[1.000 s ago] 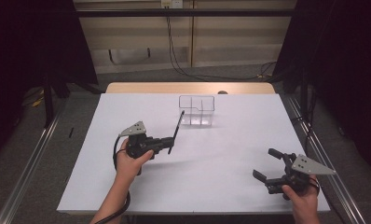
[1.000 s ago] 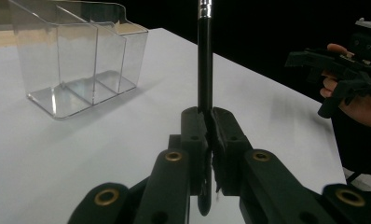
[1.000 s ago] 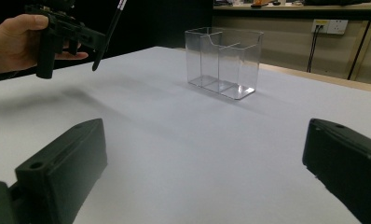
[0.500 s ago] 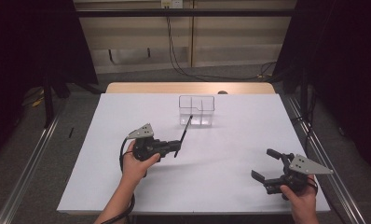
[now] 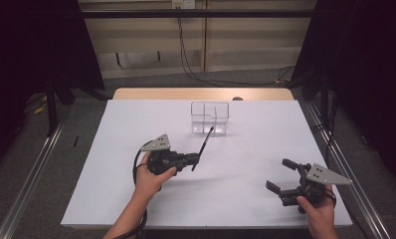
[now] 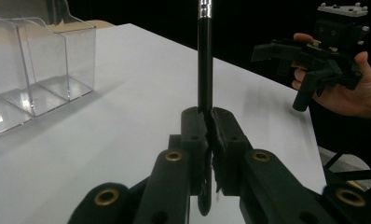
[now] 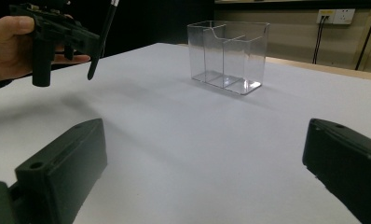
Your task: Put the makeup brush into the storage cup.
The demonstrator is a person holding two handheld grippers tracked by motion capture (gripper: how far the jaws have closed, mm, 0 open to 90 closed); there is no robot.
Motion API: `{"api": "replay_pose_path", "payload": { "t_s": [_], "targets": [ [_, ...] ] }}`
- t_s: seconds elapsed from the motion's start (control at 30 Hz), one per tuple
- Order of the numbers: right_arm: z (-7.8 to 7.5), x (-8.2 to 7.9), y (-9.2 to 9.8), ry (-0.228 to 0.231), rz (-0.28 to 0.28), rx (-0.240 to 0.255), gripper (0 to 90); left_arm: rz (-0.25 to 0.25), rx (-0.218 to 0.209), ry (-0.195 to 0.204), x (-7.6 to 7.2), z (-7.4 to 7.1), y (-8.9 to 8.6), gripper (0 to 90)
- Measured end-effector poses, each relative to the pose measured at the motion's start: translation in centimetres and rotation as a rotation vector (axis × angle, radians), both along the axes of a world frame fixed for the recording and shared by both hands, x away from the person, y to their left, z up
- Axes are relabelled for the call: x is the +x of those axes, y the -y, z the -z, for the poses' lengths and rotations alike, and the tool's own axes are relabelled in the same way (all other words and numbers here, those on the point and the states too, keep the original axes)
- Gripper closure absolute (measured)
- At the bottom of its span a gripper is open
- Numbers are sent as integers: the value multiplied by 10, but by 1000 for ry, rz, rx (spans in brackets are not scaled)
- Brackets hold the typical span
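Observation:
My left gripper [image 5: 195,159] hangs above the white table left of centre, shut on a black pen [image 5: 203,148]. The pen slants up and away, and its top end lies in front of a clear divided organizer [image 5: 210,118] at the back centre. In the left gripper view the jaws [image 6: 209,116] pinch the pen [image 6: 204,60] upright, with the organizer [image 6: 34,70] to the left. My right gripper [image 5: 280,175] stands open near the front right corner, nothing between its jaws. In the right gripper view [image 7: 207,149] the organizer [image 7: 228,56] is ahead and the pen [image 7: 102,37] at upper left.
A white sheet [image 5: 136,124] covers the table, with a wooden strip [image 5: 201,93] along the far edge. Metal rails [image 5: 32,174] run beside the table on both sides. Cables hang down the back wall. The other hand and its gripper [image 6: 281,74] are in the left gripper view.
The left hand has carried the pen to the right and slightly nearer the front. The right gripper has stayed put and open.

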State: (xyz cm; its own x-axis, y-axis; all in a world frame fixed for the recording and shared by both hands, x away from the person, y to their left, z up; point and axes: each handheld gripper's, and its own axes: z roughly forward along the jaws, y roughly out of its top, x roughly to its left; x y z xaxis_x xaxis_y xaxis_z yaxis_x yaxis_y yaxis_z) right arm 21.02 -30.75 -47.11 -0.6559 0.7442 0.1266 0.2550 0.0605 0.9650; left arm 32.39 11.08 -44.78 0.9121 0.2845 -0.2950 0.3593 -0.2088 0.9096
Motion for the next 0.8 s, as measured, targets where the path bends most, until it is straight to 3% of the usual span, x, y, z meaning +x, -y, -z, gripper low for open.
{"api": "replay_pose_path", "payload": {
  "t_s": [0.8],
  "targets": [
    [-13,20,-20,-33,0,17,0,49,0,10,-8,-2,13,841]
  ]
}}
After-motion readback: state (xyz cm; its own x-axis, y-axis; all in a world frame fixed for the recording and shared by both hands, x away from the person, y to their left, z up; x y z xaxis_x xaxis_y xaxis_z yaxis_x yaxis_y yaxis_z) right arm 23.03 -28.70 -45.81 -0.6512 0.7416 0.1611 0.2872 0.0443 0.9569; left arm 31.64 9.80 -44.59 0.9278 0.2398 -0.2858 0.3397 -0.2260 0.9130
